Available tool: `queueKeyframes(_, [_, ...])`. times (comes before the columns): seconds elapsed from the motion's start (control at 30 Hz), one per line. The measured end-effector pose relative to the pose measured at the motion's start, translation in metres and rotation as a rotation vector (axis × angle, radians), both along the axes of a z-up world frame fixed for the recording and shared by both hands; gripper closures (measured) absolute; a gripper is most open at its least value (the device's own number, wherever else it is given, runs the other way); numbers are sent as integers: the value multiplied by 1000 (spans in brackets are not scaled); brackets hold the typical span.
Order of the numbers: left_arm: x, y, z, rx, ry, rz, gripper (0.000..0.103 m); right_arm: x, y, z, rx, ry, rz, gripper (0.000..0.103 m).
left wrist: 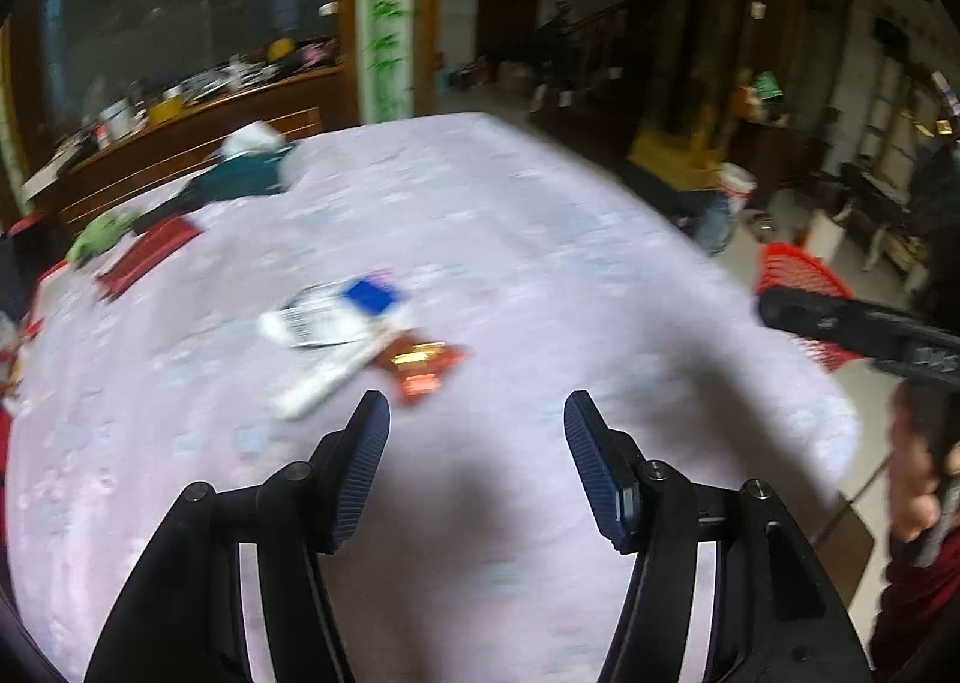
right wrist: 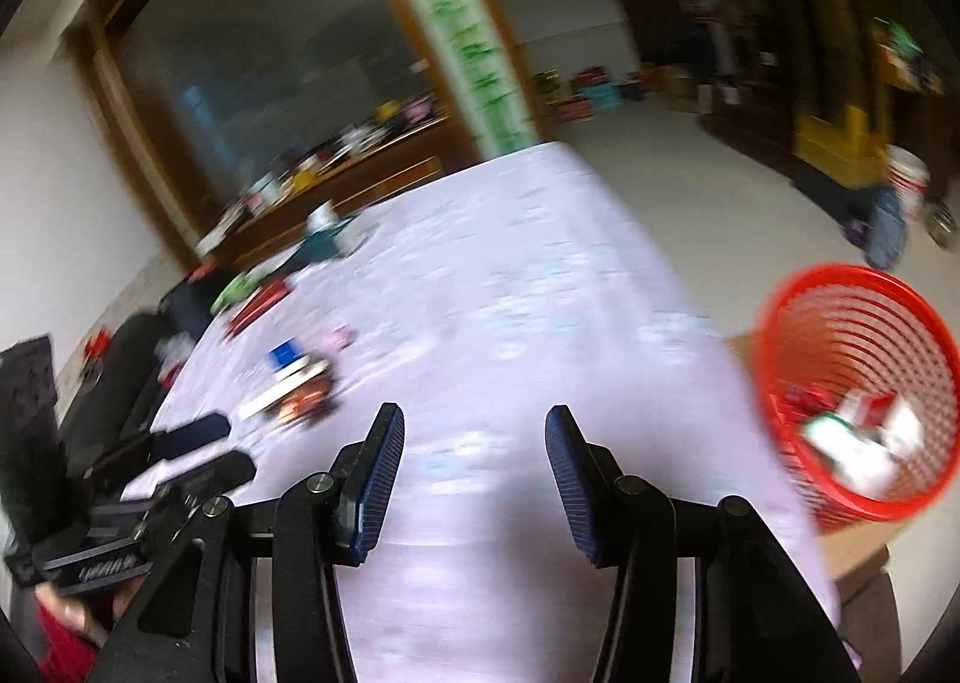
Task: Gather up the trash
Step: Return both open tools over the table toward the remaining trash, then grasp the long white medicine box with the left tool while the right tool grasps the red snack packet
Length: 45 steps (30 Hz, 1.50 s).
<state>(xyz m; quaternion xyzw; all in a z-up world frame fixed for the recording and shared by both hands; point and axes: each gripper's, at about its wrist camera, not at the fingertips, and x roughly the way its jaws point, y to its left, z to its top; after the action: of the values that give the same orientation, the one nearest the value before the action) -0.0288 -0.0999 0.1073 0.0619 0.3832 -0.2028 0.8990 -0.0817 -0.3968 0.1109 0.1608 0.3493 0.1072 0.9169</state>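
Both views are blurred by motion. A small pile of trash lies on the pale pink tablecloth point(left wrist: 510, 239): a white wrapper with a blue patch point(left wrist: 336, 311), a white strip point(left wrist: 318, 383) and a red-gold wrapper point(left wrist: 423, 362). My left gripper point(left wrist: 477, 413) is open and empty, just short of the pile. My right gripper point(right wrist: 474, 425) is open and empty above the cloth point(right wrist: 510, 293); the pile point(right wrist: 294, 383) lies to its left. A red mesh bin point(right wrist: 858, 401) with several wrappers inside stands off the table's right edge, also showing in the left wrist view point(left wrist: 792, 269).
Teal box with white tissue point(left wrist: 252, 161), a green item point(left wrist: 102, 233) and a dark red flat item point(left wrist: 150, 257) lie at the table's far left. A wooden counter point(left wrist: 198, 131) with clutter stands behind. The left gripper shows in the right view point(right wrist: 198, 449).
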Motion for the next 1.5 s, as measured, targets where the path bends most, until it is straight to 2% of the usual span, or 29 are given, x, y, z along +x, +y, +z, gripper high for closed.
queueKeyframes(0.07, [18,19,-9,49,17,50,44,15,28,1,1,20,57,50])
queueKeyframes(0.17, [44,43,-26,74,44,93,44,35,62,1,-18,38,109,50])
queueKeyframes(0.37, [83,34,-56,109,99,22,44,52,98,1,-32,47,153,50])
queueKeyframes(0.53, [103,16,-74,189,100,-8,44,63,107,-6,-66,84,161,50])
queueKeyframes(0.73, [122,14,-87,229,90,46,70,80,112,-14,-67,126,162,50])
queueKeyframes(0.8, [119,19,-85,205,96,48,74,87,117,-17,-63,137,171,50])
queueKeyframes(0.93, [106,39,-77,116,132,58,90,99,133,-22,-85,152,195,50])
queueKeyframes(0.97, [100,46,-75,84,149,58,91,102,137,-23,-91,153,202,50])
queueKeyframes(1.17, [64,71,-72,-9,189,46,91,130,168,-39,-158,182,241,50])
queueKeyframes(1.37, [61,86,-81,-27,222,73,91,156,200,-61,-234,221,283,51])
queueKeyframes(1.5, [67,83,-86,-11,232,72,91,165,212,-72,-282,249,275,59])
